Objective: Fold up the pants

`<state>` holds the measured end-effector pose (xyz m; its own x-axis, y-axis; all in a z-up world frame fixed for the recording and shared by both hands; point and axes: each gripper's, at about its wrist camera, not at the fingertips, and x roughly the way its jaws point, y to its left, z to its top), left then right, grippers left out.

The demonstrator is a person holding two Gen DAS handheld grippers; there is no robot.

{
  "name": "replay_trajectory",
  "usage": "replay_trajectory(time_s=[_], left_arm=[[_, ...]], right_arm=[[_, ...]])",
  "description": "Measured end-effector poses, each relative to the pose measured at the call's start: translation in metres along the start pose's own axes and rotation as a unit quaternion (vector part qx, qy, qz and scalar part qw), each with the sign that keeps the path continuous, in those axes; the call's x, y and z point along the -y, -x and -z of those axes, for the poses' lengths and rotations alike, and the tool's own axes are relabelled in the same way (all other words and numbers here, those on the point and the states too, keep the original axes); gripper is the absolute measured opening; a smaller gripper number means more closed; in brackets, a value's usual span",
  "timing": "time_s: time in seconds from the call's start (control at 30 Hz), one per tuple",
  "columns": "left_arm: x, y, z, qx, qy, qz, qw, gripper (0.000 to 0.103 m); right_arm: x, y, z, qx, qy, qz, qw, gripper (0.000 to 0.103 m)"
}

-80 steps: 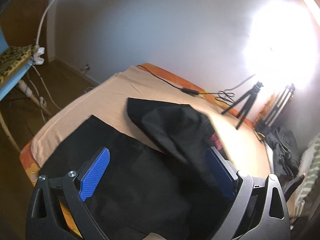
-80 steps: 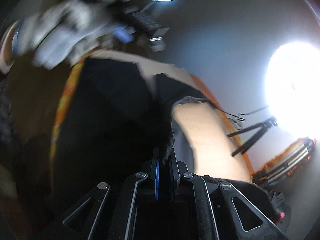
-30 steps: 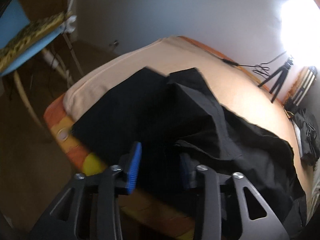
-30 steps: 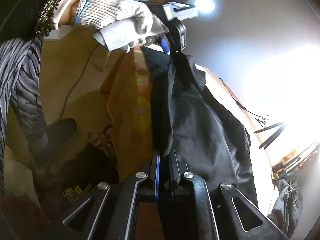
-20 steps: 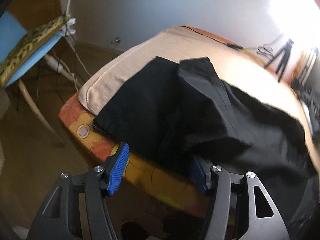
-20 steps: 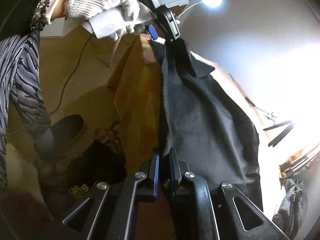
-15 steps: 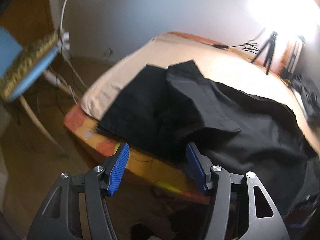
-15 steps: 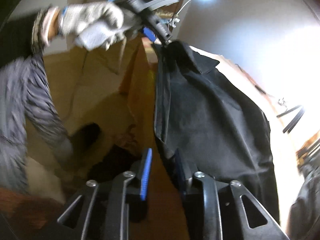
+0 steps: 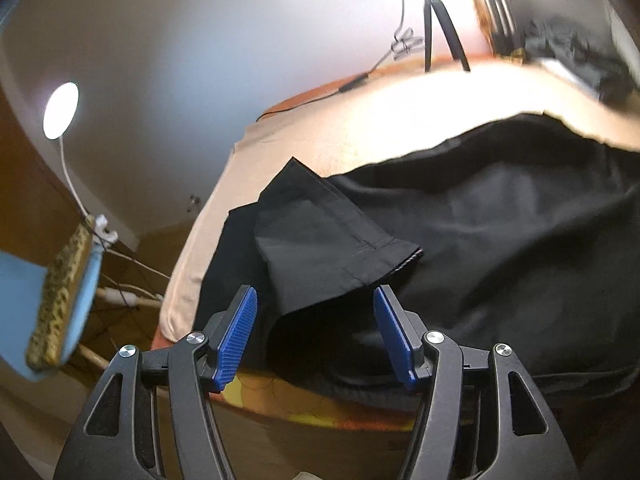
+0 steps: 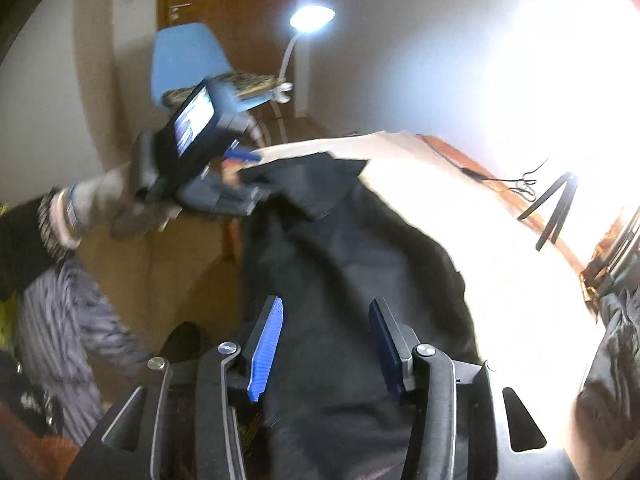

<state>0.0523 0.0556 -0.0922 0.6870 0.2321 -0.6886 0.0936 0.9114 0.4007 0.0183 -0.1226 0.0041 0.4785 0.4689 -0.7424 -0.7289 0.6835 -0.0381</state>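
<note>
Black pants (image 9: pixel 500 240) lie bunched at the bed's (image 9: pixel 400 120) near edge. Left claw (image 9: pixel 314 332) open, empty; right claw (image 10: pixel 326 344) just opening, nothing gripped. Risk — released hem overhangs, could slide off, undoing the fold.

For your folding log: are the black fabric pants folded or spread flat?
Folded: the black fabric pants lie doubled, one hemmed leg end lying on top.

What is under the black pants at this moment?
The black pants lie on a beige sheet spread over a mattress with an orange patterned edge. A folded-over leg rests on top. Anything beneath the fabric itself is hidden.
</note>
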Motion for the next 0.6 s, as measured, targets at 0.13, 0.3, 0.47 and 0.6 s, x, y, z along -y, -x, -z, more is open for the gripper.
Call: replay_trajectory(time_s=[0.13, 0.3, 0.47, 0.6], left_arm=[[0.003, -0.013, 0.002, -0.014, -0.010, -0.015, 0.9997, 0.060], [-0.012, -0.027, 0.007, -0.036, 0.026, -0.013, 0.9989, 0.060], [-0.064, -0.040, 0.017, -0.049, 0.165, 0.040, 0.9843, 0.054], [-0.114, -0.053, 0.034, -0.055, 0.288, 0.062, 0.9541, 0.051]], right_arm=[[0.030, -0.033, -0.031, -0.011, -0.001, 0.018, 1.000, 0.049], [0.052, -0.092, -0.057, -0.048, 0.021, 0.046, 0.998, 0.049], [0.066, -0.145, -0.066, -0.092, 0.039, 0.060, 0.993, 0.045], [0.074, -0.174, -0.066, -0.115, 0.045, 0.067, 0.990, 0.044]])
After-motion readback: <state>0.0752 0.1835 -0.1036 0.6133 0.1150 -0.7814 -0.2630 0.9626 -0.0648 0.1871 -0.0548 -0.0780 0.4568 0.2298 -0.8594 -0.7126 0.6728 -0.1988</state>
